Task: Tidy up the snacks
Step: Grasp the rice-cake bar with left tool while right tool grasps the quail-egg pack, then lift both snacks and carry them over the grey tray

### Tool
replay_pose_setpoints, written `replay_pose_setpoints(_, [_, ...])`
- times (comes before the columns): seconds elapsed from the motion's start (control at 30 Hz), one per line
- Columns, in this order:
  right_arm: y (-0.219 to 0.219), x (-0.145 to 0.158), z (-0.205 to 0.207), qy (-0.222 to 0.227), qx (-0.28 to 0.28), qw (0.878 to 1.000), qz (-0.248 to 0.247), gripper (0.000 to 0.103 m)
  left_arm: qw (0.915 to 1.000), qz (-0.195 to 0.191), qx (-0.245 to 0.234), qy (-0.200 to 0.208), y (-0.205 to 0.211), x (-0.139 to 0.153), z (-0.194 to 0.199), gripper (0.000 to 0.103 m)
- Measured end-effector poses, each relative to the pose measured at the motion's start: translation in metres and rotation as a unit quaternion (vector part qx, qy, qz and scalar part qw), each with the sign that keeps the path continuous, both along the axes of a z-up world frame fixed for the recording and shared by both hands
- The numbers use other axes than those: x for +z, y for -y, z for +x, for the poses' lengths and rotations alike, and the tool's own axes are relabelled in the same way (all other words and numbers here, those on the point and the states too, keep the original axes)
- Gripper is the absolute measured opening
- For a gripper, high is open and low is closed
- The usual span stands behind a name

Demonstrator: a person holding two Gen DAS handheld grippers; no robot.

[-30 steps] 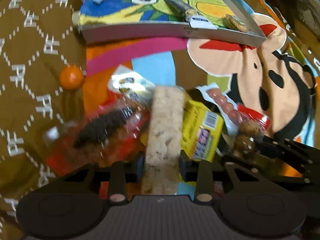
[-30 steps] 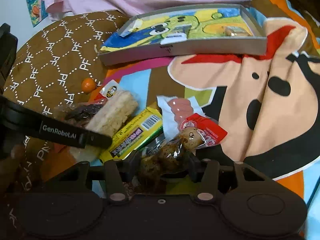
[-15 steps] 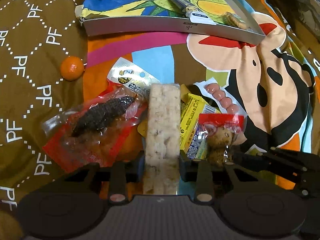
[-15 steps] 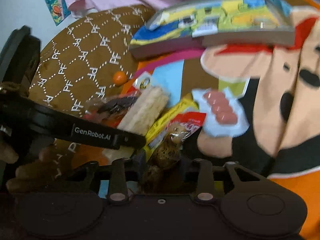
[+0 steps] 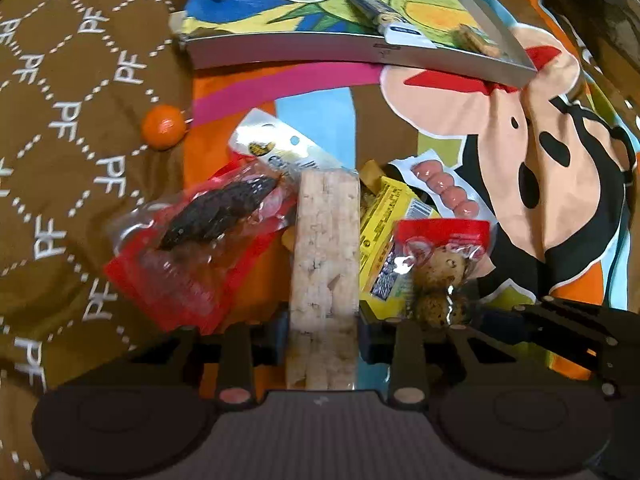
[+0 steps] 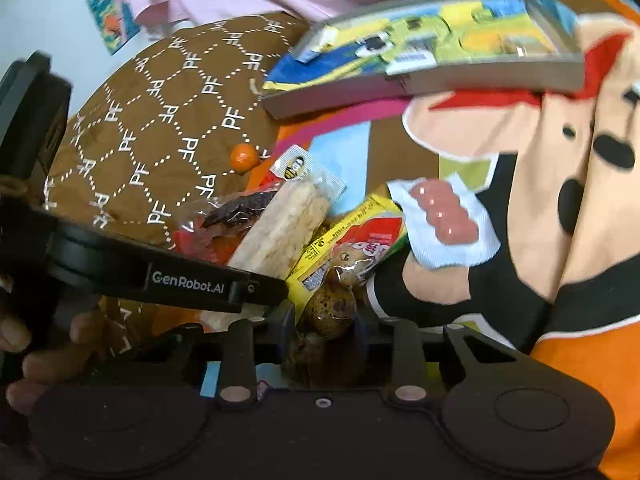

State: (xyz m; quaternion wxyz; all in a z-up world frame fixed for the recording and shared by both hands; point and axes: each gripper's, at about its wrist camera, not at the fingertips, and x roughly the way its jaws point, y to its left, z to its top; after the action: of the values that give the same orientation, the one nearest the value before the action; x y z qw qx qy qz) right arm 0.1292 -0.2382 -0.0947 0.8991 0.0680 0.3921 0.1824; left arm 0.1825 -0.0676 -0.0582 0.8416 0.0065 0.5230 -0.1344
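A bed covered in a bright cartoon-print blanket (image 5: 528, 152) serves as the work surface, with a brown quilted cushion (image 5: 68, 128) at its left edge and a small orange fruit (image 5: 163, 127) resting against it. At the far side lies a shallow grey tray (image 5: 360, 50). The left gripper (image 5: 323, 330) is clamped on a long pale rice-cake bar (image 5: 325, 256), whose length runs straight away toward the tray. The right gripper (image 6: 324, 330), its jaws just closing, squeezes a clear packet of speckled brown eggs with a red top (image 6: 336, 300), pointing away over the snack pile.
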Motion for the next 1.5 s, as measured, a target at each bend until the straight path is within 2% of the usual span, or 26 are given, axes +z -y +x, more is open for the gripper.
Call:
replay_pose_setpoints(0.13, [-0.006,0.009,-0.011,0.037,0.005,0.999,-0.036,0.030,0.9998,-0.008,0.020,0.004,-0.006,0.006,-0.010,0.036])
replay_pose_setpoints(0.27, [-0.005,0.020,-0.020,0.079,-0.006,0.996,-0.048,0.025,0.9987,-0.023,0.037,0.024,-0.011,0.019,-0.018,0.036])
replay_pose_setpoints(0.37, [-0.002,0.024,-0.023,0.101,-0.013,0.993,-0.057,0.024,0.9986,-0.015,0.038,0.033,-0.007,0.025,-0.020,0.036])
replay_pose_setpoints(0.5, [0.001,0.028,-0.024,0.111,-0.018,0.992,-0.062,0.024,0.9987,-0.016,0.036,0.033,-0.002,0.029,-0.021,0.036])
replay_pose_setpoints(0.6, [0.003,0.030,-0.023,0.114,-0.022,0.991,-0.060,0.024,0.9991,-0.014,0.037,0.015,0.001,0.027,-0.020,0.036])
replay_pose_setpoints(0.77, [0.006,0.031,-0.021,0.110,-0.028,0.992,-0.057,0.024,0.9992,0.014,0.038,0.004,0.002,0.014,-0.016,0.037])
replay_pose_setpoints(1.03, [0.008,0.030,-0.021,0.108,-0.035,0.992,-0.057,0.024,0.9988,0.017,0.038,-0.024,0.005,-0.007,-0.002,0.038])
replay_pose_setpoints(1.27, [0.010,0.034,-0.022,0.121,-0.035,0.991,-0.049,0.024,0.9997,0.000,0.025,-0.009,0.006,0.004,-0.010,0.036])
replay_pose_setpoints(1.5, [0.017,0.046,-0.027,0.152,-0.050,0.986,-0.033,0.024,0.9989,-0.006,0.019,0.041,0.009,0.031,-0.021,0.036])
